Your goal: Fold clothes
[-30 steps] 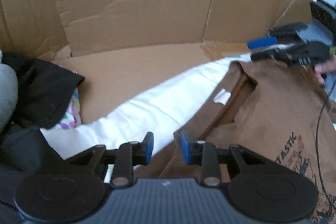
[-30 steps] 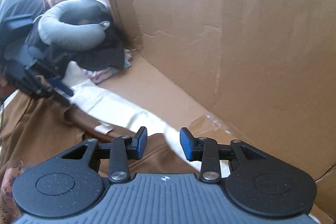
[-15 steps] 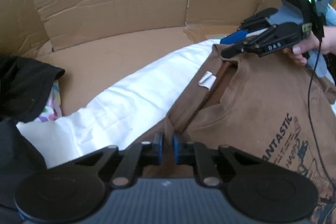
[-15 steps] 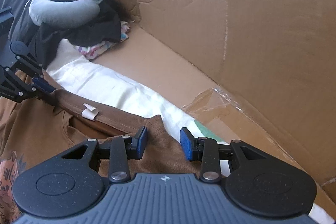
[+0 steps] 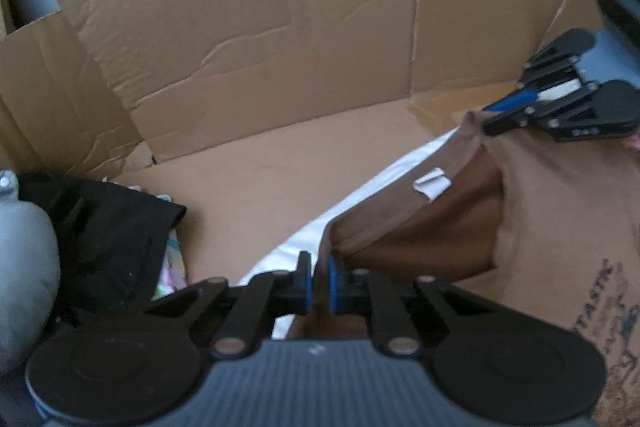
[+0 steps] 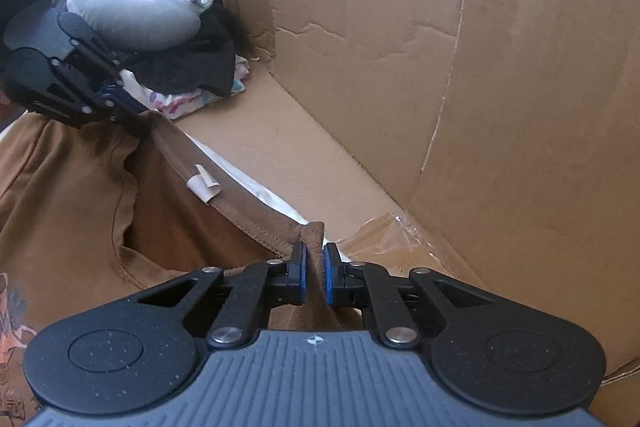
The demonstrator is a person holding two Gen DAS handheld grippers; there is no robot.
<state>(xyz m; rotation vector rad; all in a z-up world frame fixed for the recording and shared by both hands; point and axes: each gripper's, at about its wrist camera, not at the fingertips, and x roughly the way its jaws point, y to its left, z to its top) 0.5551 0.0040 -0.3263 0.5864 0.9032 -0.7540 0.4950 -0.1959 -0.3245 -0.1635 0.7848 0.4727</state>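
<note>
A brown T-shirt (image 5: 560, 195) hangs stretched by its neckline between the two tools, over a white sheet (image 5: 360, 203) and the floor of a large opened cardboard box (image 5: 260, 75). Its collar band runs taut from one tool to the other, with a small white neck label (image 5: 431, 183) sewn at the middle; no writing can be read on the label. On the shirt's front, at the right edge of the left wrist view, dark printed letters read "TASTIC", the start of the word cut off, above a dark drawn graphic too blurred to make out.

The left tool (image 5: 318, 283) is clamped on the T-shirt, its blue pads pinching one end of the collar. The right tool (image 6: 314, 277) is likewise closed on the T-shirt, a ridge of brown fabric standing up between its blue pads at the other end of the collar. Each tool also shows in the other's camera, gripping its corner of the neckline.

Beyond the shirt, the cardboard walls stand creased and dented around the box floor. In the far corner lies a heap of black clothing (image 6: 192, 67) over a piece of pastel patterned cloth (image 6: 188, 103), with a grey neck pillow (image 6: 132, 23) resting on top.
</note>
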